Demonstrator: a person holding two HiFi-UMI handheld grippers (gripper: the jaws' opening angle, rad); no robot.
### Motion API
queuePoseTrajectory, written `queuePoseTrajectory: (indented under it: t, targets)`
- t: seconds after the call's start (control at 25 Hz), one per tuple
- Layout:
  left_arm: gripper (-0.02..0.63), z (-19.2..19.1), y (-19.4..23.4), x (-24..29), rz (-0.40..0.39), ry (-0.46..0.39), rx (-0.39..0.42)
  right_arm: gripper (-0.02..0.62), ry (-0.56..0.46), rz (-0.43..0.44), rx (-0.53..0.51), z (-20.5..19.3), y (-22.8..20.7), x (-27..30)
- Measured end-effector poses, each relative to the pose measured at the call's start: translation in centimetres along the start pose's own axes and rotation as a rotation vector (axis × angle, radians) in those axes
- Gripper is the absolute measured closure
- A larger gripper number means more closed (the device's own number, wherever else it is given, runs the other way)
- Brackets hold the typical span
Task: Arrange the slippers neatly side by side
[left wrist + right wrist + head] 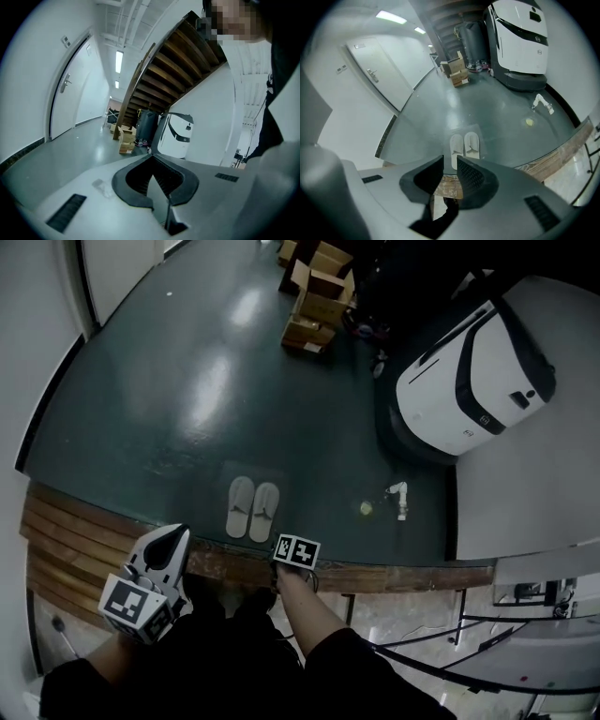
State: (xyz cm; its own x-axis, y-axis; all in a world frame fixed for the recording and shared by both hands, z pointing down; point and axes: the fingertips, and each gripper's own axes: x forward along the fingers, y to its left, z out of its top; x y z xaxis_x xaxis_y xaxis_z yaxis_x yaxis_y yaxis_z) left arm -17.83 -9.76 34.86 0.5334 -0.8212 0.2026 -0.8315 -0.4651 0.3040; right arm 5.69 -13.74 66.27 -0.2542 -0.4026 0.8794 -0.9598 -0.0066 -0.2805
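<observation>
**Slippers Lying Paired on Floor; Both Grippers Standing Off**

The two pale slippers (253, 509) are lying on the dark green floor (187, 381), close together and parallel, just beyond the wooden edging (394, 575). Their ends are sitting about level, so in my judgement the arrangement is looking finished or nearly so.

The right gripper (450, 162) is hovering above the edging, short of the pair, with its jaws slightly apart and nothing between them. The left gripper (172, 538) is hanging off to the side, its jaws closed together on nothing.

If any final correction is needed, I am recommending a light nudge at one end of a slipper rather than a lift, keeping the gap even.

A small yellow object (366, 508) and a white item (399, 499) are lying well apart from the pair. The white machine (469, 371) is carrying a dark mark too small to read, and no other writing is showing legibly.
</observation>
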Motion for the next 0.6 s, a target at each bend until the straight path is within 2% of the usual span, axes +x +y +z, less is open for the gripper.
queuePoseTrajectory:
  t: [0.24, 0.36, 0.6]
  targets:
    - [0.615, 1.0, -2.4, 0.0, -0.082, 0.008, 0.019, 0.529, -0.148, 0.098, -0.08, 1.0, 5.8, -7.6]
    - [0.615, 0.6, -3.6, 0.1, -0.087, 0.034, 0.042, 0.529, -0.252, 0.197, -0.141, 1.8, 8.0, -12.4]
    - [0.615, 2.6, -10.4, 0.0, -0.097, -0.005, 0.049, 0.531, -0.434, 0.361, -0.282, 2.3, 10.3, -23.1]
